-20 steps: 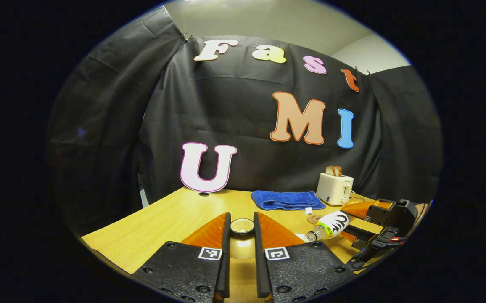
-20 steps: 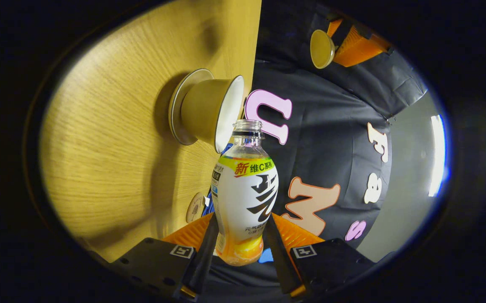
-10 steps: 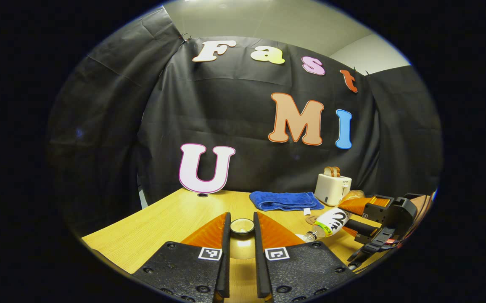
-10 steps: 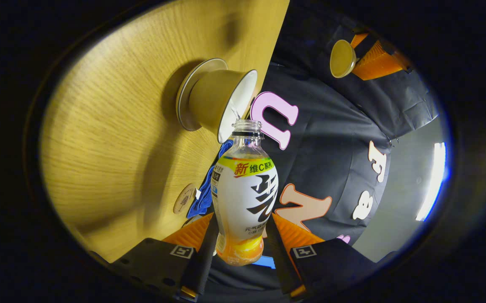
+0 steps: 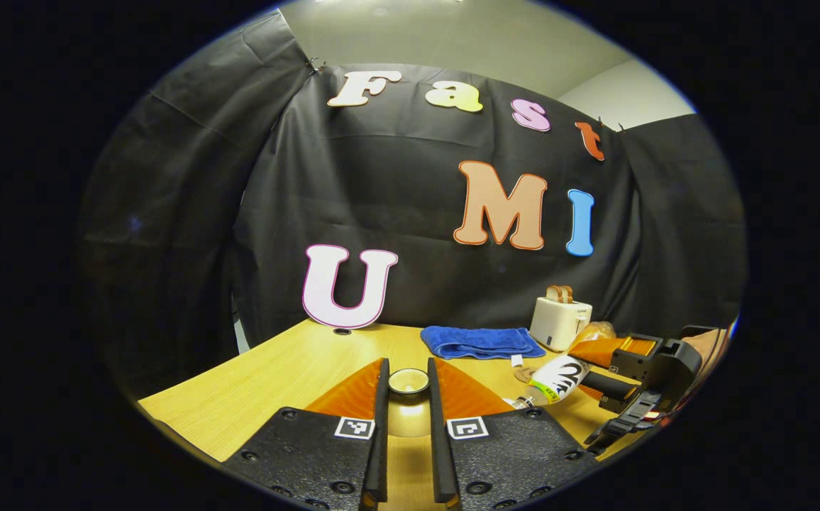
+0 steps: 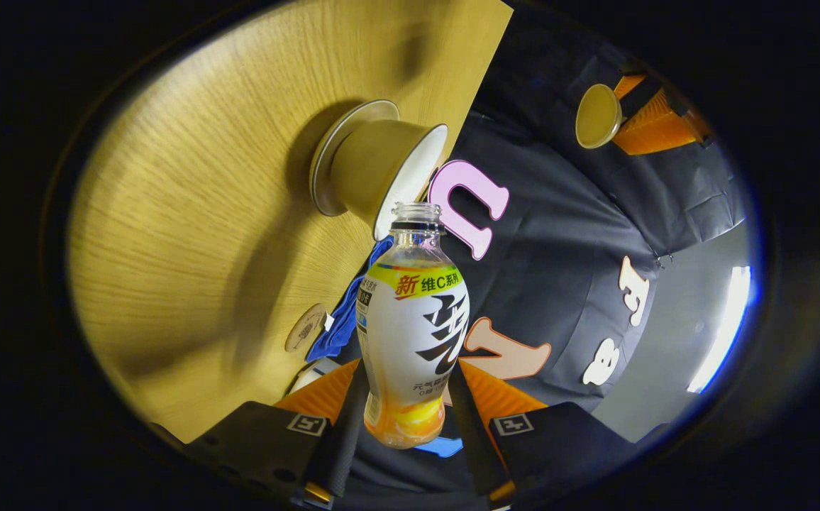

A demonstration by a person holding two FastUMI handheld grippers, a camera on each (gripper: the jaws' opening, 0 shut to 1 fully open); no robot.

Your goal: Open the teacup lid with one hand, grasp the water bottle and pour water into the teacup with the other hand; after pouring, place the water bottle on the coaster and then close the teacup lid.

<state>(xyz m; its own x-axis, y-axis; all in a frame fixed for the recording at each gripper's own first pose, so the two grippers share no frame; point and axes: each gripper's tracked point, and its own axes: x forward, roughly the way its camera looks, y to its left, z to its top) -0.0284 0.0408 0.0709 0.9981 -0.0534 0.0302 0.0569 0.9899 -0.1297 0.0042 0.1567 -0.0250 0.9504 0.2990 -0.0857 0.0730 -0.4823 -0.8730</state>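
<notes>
My right gripper (image 6: 408,369) is shut on the water bottle (image 6: 413,319), an uncapped bottle with a white, yellow and black label. Its mouth sits just at the rim of the tan teacup (image 6: 374,174), which stands lidless on a saucer (image 6: 339,160); whether water is flowing I cannot tell. In the left gripper view the bottle (image 5: 555,378) tilts neck-down to the left in the right gripper (image 5: 584,372). My left gripper (image 5: 408,369) is shut on the round teacup lid (image 5: 408,383), held above the table. The lid (image 6: 596,116) also shows far off in the left gripper (image 6: 619,113).
A round coaster (image 6: 305,328) lies on the wooden table (image 6: 190,213) beside a folded blue towel (image 6: 342,319). In the left gripper view the towel (image 5: 481,341), a white toaster (image 5: 560,323) and the coaster (image 5: 523,374) sit toward the back right.
The right gripper has rolled further, tipping the bottle's neck lower. The left gripper with the lid has stayed nearly still.
</notes>
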